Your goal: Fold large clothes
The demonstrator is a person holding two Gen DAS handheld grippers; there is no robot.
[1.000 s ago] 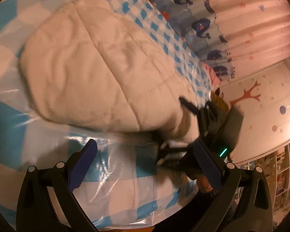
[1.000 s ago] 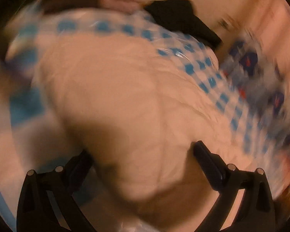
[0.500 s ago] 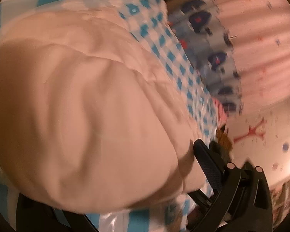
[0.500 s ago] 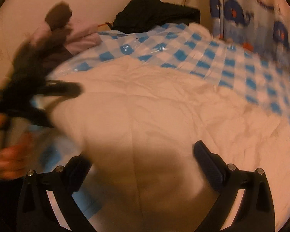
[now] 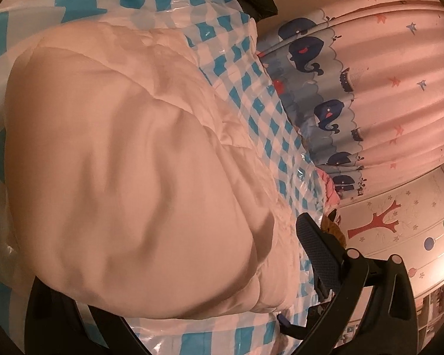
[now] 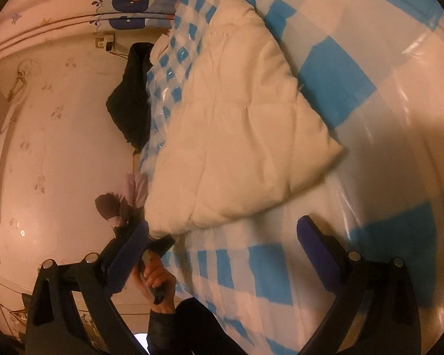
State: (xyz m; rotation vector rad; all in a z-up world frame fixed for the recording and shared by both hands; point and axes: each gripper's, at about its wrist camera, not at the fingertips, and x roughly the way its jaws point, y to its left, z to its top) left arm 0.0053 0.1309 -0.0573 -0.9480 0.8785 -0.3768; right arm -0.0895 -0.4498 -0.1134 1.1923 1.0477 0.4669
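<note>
Quilted white garment (image 6: pixel 239 136) looked puffy, soft, slippery; you should have pinched near corner. Right gripper (image 6: pixel 222 236) spread wide, empty; left gripper (image 5: pixel 174 278) fingers' spacing unclear.

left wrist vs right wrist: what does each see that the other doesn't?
Left wrist only: the red tree wall sticker. Right wrist only: the person's left hand and the full outline of the white quilted padded garment. Both: that garment, the blue-and-white checked plastic sheet under it, and the whale-print curtain.
</note>
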